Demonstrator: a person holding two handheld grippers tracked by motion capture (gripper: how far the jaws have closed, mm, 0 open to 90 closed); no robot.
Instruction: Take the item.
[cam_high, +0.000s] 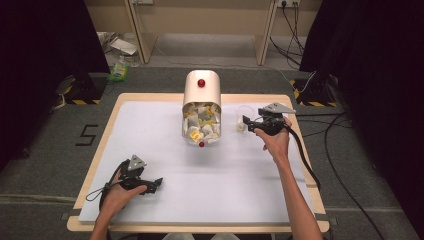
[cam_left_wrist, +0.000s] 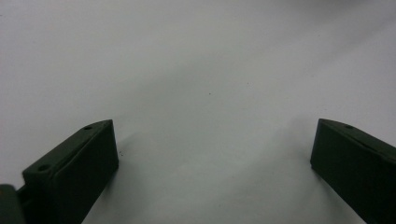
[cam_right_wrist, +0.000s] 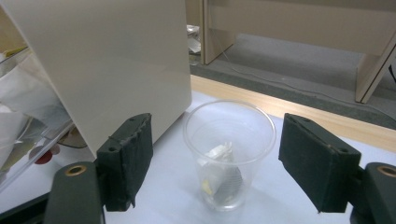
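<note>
One tea bag (cam_right_wrist: 219, 175) already lies in the clear cup (cam_right_wrist: 228, 140), which stands just right of the dispenser (cam_high: 201, 107); many bags remain inside that dispenser. My right gripper (cam_right_wrist: 215, 161) straddles the cup, jaws wide apart, holding nothing. My left gripper (cam_high: 142, 185) rests near the table's front, jaws wide, empty.

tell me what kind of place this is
Probably a lab or studio set up for recording handling demos, not a home: a table under a white sheet, black curtains at both sides, cables trailing across grey carpet, and a "5" taped on the floor.
</note>
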